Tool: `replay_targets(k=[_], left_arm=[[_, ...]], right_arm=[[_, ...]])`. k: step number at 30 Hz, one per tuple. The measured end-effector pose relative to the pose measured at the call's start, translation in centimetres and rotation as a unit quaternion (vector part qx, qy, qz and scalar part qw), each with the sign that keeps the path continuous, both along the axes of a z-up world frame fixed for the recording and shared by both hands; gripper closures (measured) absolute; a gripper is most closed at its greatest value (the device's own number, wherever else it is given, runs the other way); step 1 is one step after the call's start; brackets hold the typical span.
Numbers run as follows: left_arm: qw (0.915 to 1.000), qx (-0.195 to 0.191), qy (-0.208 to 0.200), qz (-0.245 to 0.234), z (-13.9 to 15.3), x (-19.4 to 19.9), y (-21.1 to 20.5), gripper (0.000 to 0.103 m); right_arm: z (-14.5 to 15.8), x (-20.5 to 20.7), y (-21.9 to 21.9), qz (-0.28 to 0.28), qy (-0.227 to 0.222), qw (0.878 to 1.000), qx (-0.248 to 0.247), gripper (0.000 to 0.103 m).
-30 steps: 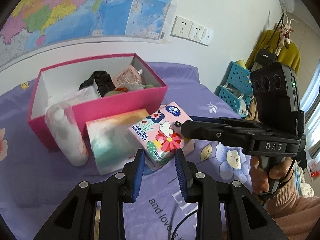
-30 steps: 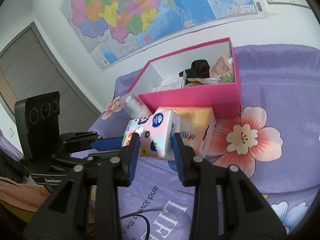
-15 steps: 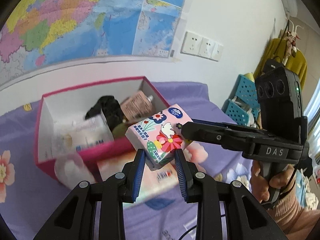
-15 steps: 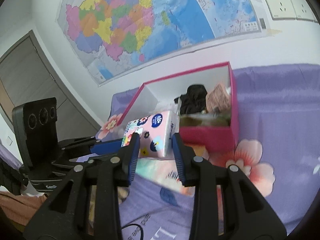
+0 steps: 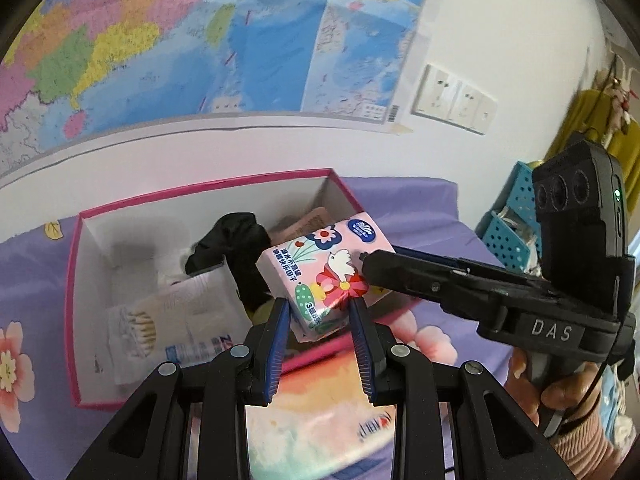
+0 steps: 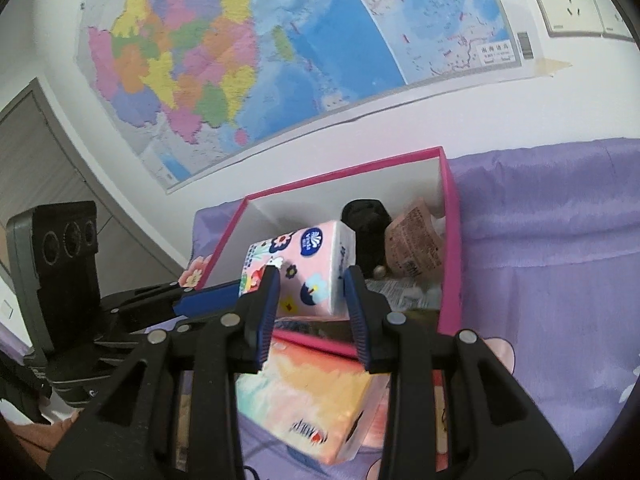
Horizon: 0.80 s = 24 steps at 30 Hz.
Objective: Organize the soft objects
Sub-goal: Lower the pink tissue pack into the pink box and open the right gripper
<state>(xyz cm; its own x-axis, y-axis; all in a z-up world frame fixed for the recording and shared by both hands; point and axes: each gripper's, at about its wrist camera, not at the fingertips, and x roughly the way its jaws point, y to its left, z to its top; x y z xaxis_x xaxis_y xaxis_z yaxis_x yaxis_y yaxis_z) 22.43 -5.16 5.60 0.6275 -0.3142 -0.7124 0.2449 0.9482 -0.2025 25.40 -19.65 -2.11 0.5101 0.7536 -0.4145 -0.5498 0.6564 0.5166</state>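
Observation:
A pink flowered tissue pack [image 5: 326, 270] is held in the air over the front rim of the pink box [image 5: 76, 264]. My left gripper [image 5: 320, 316] is shut on its near corner. My right gripper [image 6: 310, 282] is shut on the same pack [image 6: 308, 264] from the other side; its body shows at the right in the left wrist view [image 5: 480, 284]. The box holds a black cloth [image 5: 236, 248], a cotton swab bag [image 5: 176, 320] and a pinkish pouch [image 6: 416, 246]. An orange tissue pack [image 6: 308, 408] lies on the bed in front of the box.
The purple flowered bedsheet [image 6: 560, 280] covers the bed. A map [image 5: 200, 40] and wall sockets [image 5: 452, 100] are on the wall behind. Blue baskets [image 5: 512, 224] stand at the right of the bed.
Both grippers have lifted the flowered tissue pack off the bed and carried it up and forward over the pink box. The orange tissue pack stayed on the bed.

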Motion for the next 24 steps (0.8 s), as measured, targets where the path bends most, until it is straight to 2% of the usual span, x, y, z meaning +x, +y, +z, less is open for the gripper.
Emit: replay_targets(k=[7, 12, 15, 20, 24], left_arm=[[0.9994, 0.008, 0.024, 0.022, -1.6, 2.4, 0.3, 0.073], [0.9990, 0.002, 0.026, 0.036, -2.2, 2.6, 1.0, 0.066], [0.9990, -0.005, 0.017, 0.041, -1.9, 1.9, 1.8, 0.066], [0.9994, -0.019, -0.022, 0.022, 0.0, -1.5, 3.1, 0.065], [0.9982, -0.029, -0.052, 0.006, 1.8, -4.9, 4.6, 0.058]], right_arm=[[-1.3, 2.7, 0.5, -0.019, 0.027, 0.999, -0.002, 0.066], [-2.0, 3.2, 0.4, -0.037, 0.035, 0.999, -0.003, 0.066], [-2.1, 2.5, 0.1, -0.041, 0.028, 0.999, -0.008, 0.066], [-1.6, 0.2, -0.6, -0.033, 0.013, 0.999, -0.009, 0.066], [-1.2, -2.6, -0.7, 0.000, 0.001, 1.000, -0.002, 0.066]])
